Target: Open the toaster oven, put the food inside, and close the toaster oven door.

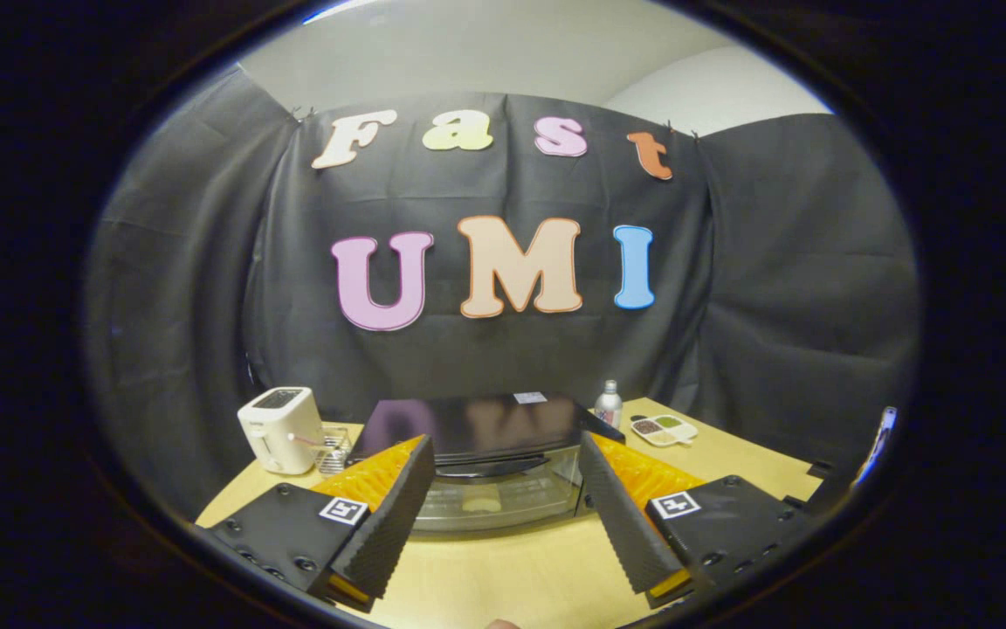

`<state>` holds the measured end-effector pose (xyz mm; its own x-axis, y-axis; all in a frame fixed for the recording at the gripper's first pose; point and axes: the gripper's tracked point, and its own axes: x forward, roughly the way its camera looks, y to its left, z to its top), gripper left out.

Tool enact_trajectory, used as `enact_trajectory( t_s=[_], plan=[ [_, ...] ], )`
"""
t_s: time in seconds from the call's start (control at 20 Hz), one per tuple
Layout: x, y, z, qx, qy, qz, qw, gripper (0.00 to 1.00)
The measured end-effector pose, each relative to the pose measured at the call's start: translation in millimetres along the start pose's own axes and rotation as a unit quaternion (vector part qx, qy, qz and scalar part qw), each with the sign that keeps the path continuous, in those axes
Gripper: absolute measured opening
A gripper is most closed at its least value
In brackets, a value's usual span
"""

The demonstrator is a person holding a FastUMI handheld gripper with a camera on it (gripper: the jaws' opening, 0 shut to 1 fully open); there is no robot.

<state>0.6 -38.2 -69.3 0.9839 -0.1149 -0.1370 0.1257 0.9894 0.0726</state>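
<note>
Pale desk ahead: toaster oven door shut (food apparently inside); gripper jaws spread wide, empty.

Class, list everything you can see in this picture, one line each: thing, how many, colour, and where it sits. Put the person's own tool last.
toaster oven: one, black top with glass door shut, on the table just beyond the fingers
food: one pale piece, seen through the oven's glass door
toaster: one, white, left of the oven
wire rack: one, metal, between toaster and oven
bottle: one, clear with pale cap, behind the oven to its right
divided dish: one, white, holding dark and green fillings, right of the bottle
table: one, light wood
tool: one, fingers spread open, holding nothing, aimed at the oven door
</note>
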Motion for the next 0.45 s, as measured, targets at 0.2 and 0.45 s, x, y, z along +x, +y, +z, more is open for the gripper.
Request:
enact_trajectory(
  t_s=[0.2, 0.45],
  plan=[
    [-7.5, 3.5, -3.2, 0.010, 0.001, 0.003, 1.000, 1.00],
    [-9.9, 6.9, -4.1, 0.009, 0.001, 0.004, 1.000, 1.00]
  ],
)
